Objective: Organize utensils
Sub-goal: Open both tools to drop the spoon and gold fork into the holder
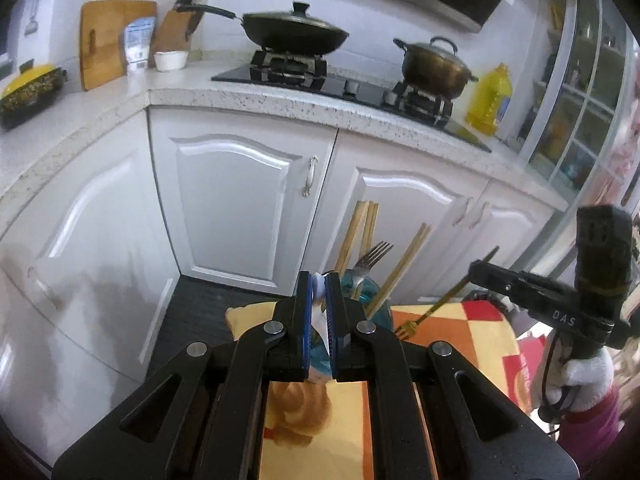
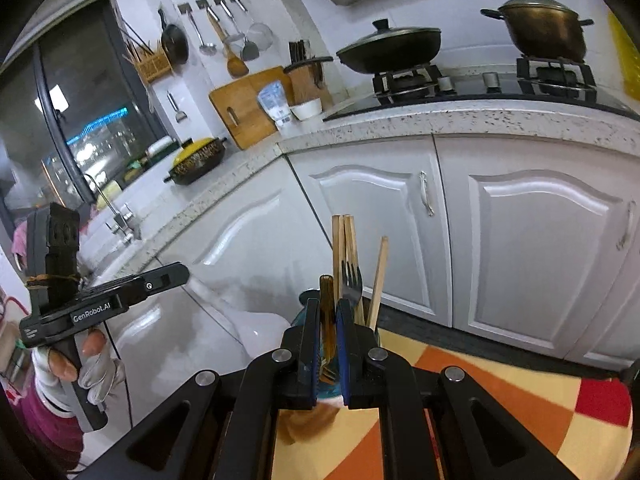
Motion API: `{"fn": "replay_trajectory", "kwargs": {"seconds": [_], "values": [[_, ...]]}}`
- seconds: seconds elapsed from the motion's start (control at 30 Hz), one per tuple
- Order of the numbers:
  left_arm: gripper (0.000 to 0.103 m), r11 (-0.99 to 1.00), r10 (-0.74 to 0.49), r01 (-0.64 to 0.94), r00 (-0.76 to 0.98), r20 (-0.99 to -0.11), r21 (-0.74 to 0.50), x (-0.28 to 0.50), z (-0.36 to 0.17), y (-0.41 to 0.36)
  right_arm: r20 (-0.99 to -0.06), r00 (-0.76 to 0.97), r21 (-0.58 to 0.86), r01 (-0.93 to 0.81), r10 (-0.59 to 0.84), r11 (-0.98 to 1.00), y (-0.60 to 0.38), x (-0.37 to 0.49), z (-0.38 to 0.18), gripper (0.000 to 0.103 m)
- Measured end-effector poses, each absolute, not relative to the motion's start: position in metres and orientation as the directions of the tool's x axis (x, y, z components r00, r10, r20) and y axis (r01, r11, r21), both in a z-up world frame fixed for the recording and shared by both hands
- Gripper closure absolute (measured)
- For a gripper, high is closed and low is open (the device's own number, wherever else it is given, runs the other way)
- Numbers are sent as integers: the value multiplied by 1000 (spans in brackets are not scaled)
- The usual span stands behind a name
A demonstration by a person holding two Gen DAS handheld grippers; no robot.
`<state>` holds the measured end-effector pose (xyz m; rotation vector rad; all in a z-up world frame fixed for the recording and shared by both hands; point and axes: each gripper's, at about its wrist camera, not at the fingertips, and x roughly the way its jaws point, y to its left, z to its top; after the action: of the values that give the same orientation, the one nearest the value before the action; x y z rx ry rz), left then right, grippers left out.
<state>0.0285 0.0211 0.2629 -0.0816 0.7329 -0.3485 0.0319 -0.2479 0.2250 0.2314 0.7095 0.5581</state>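
holder half hidden behind jaws

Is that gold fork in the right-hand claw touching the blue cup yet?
Apart. The left wrist view shows the gold fork hanging beside the blue cup, with tablecloth visible between them; the right gripper pinches its handle.

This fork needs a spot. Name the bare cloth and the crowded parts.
Free: checkered cloth between teal cup and red patch. Crowded: the cup, full of chopsticks and a steel fork, with white utensil in left gripper and gold fork in right gripper beside it.
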Motion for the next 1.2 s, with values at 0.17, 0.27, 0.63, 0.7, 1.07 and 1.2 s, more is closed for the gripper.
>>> {"fn": "replay_trajectory", "kwargs": {"seconds": [0.17, 0.27, 0.63, 0.7, 1.07, 1.2], "values": [[98, 954, -276, 285, 695, -664, -99, 50, 243, 4, -584, 609, 369, -389, 536, 844, -240, 55, 207, 96], [98, 952, -261, 298, 691, -674, -62, 62, 233, -4, -598, 594, 376, -384, 538, 843, -236, 68, 197, 96], [98, 950, -258, 302, 630, -732, -74, 80, 192, -13, -680, 507, 383, -370, 529, 846, -219, 86, 146, 96], [97, 952, -253, 295, 626, -738, -76, 79, 186, -14, -695, 497, 380, -359, 519, 852, -218, 85, 139, 96], [78, 953, -300, 226, 593, -747, -203, 64, 175, -1, -669, 548, 410, -292, 503, 864, -252, 54, 152, 75], [64, 952, -304, 216, 603, -737, -216, 50, 176, 3, -669, 557, 416, -268, 492, 869, -256, 41, 152, 75]]}}
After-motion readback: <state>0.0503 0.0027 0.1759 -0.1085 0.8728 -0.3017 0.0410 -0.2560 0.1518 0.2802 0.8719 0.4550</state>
